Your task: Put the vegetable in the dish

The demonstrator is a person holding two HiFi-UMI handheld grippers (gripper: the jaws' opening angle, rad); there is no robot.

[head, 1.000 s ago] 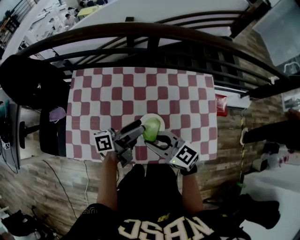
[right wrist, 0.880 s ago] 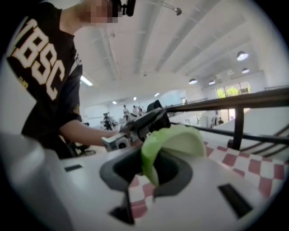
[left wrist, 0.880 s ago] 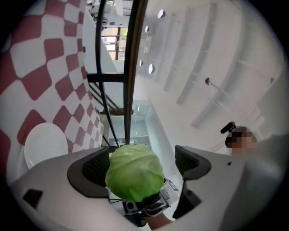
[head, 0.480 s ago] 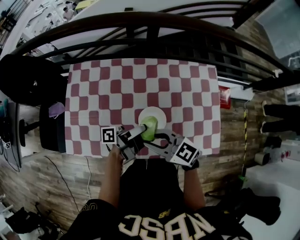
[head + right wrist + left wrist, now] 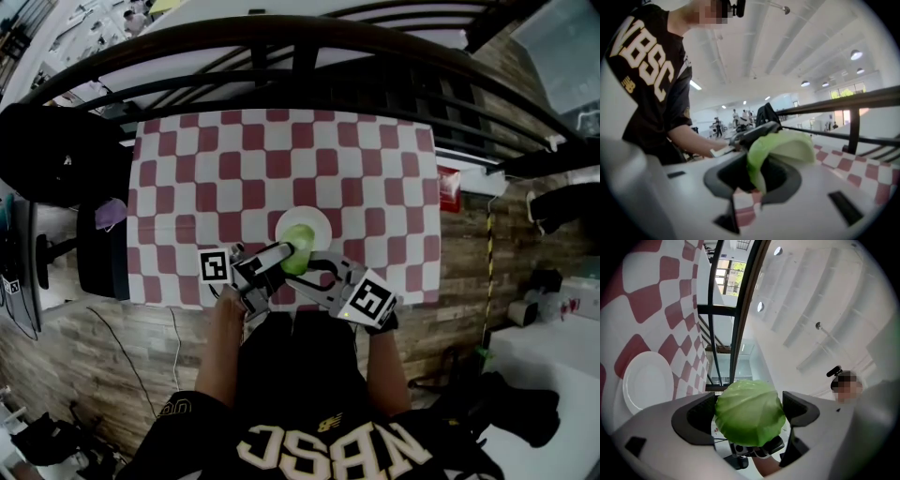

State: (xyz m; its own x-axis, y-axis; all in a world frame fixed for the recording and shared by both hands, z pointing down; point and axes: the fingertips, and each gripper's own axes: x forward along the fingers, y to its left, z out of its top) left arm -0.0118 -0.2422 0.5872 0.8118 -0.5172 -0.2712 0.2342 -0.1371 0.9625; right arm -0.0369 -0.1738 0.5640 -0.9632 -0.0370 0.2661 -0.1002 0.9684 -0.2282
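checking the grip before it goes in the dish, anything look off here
Yes: the right gripper pinches the cabbage only by a loose outer leaf, not the head, so the hold looks flimsy.

The red-and-white checked tablecloth [image 5: 375,159] fills the middle of your head view. Beyond it, at 12 o'clock, a dark curved railing [image 5: 281,42] arcs from side to side. At 9 o'clock, just off the cloth's left edge, sits a bulky black shape [image 5: 56,159] that you cannot identify, with a small purple cloth [image 5: 111,214] beside it. At 3 o'clock a red packet [image 5: 448,192] lies just beside the cloth's right edge. Wood-plank flooring [image 5: 469,272] surrounds the table, and a thin cable [image 5: 172,356] trails across it at 7 o'clock. In your right gripper view, ceiling lights [image 5: 855,55] shine overhead and distant people [image 5: 736,117] stand far behind.
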